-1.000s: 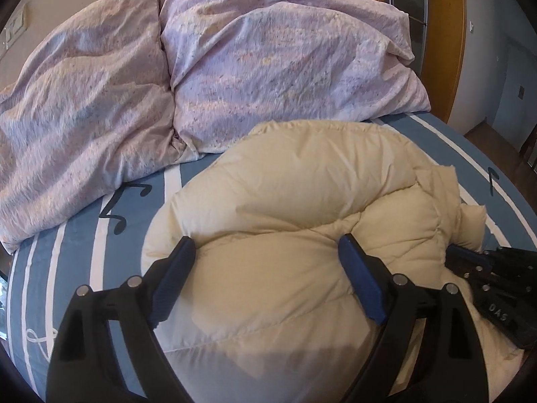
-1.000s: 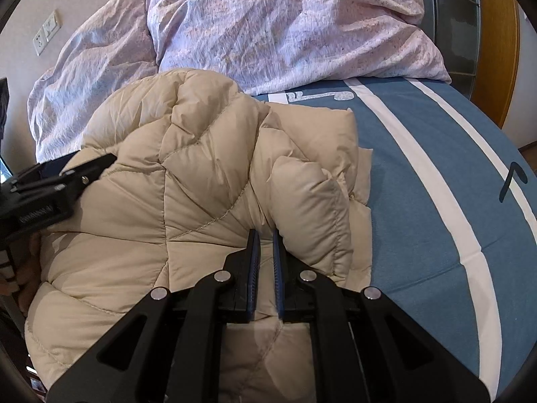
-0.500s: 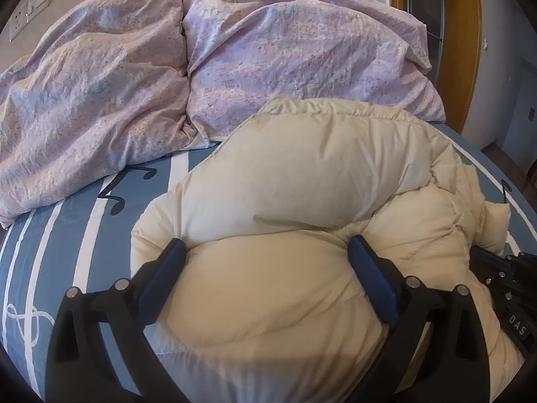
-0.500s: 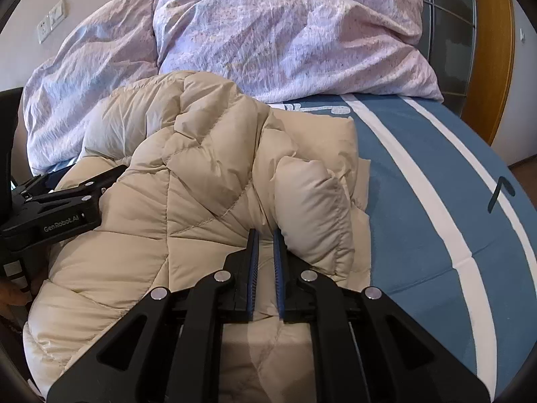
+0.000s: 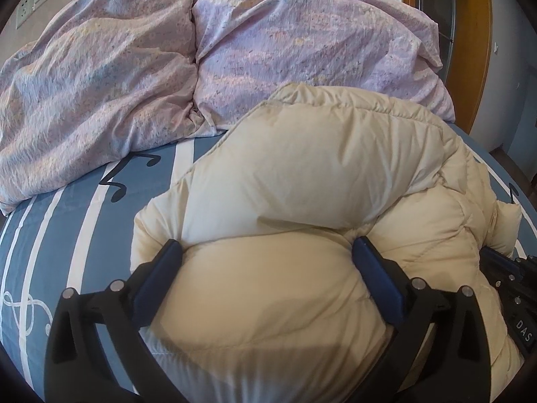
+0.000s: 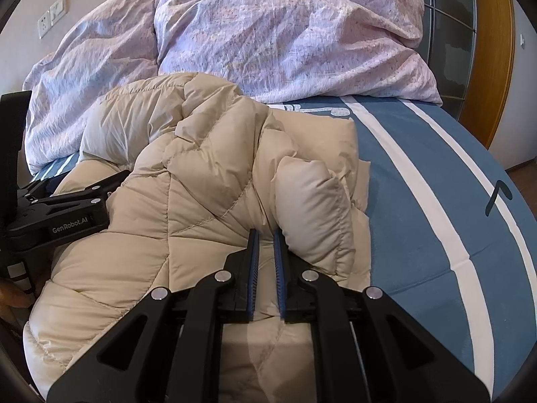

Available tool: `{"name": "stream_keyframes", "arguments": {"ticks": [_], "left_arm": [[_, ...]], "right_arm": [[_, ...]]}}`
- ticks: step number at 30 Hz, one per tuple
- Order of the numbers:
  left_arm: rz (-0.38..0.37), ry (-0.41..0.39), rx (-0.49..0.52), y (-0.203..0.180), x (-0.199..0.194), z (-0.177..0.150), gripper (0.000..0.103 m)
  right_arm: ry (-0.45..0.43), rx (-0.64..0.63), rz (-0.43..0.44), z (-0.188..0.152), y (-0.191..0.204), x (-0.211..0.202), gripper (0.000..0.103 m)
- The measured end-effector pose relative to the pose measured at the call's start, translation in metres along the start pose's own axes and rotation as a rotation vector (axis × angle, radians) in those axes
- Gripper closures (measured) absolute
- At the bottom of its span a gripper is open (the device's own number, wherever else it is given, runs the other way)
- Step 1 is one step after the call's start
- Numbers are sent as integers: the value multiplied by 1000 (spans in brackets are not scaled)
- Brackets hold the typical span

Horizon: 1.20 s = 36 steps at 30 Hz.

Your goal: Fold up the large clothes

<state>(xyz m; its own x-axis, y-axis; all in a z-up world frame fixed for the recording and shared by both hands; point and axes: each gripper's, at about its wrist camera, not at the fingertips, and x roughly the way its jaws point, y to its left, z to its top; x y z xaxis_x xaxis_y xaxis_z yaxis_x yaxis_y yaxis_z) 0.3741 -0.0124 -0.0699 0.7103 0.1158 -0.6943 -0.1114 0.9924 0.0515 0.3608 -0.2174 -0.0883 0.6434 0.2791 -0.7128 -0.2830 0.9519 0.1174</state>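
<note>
A cream puffer jacket (image 5: pixel 302 174) lies bunched on the blue striped bed sheet (image 5: pixel 67 221); it also shows in the right wrist view (image 6: pixel 208 181). My left gripper (image 5: pixel 265 258) has its jaws wide apart around a thick fold of the jacket, both blue pads pressing into the padding. My right gripper (image 6: pixel 266 235) is shut on a thin fold of the jacket near its right side. The left gripper shows at the left of the right wrist view (image 6: pixel 67 208), and the right gripper at the right edge of the left wrist view (image 5: pixel 510 278).
Two lilac patterned pillows (image 5: pixel 302 43) lie at the head of the bed (image 6: pixel 288 37). Bare blue sheet with white stripes (image 6: pixel 436 201) lies right of the jacket. A wooden door frame (image 5: pixel 480 33) stands at the far right. Wall sockets (image 6: pixel 52 16) sit at the upper left.
Both grippers have moved forward toward the pillows with the jacket, lifting and rolling its near part over. The jaws keep the same spacing.
</note>
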Motion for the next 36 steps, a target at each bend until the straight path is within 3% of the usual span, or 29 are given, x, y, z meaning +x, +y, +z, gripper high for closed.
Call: {"name": "stream_keyframes", "arguments": {"ticks": [36], "left_arm": [[39,20,15,-2,4,3,2]], "right_arm": [[3,19,17,1,-3,2,94]]}}
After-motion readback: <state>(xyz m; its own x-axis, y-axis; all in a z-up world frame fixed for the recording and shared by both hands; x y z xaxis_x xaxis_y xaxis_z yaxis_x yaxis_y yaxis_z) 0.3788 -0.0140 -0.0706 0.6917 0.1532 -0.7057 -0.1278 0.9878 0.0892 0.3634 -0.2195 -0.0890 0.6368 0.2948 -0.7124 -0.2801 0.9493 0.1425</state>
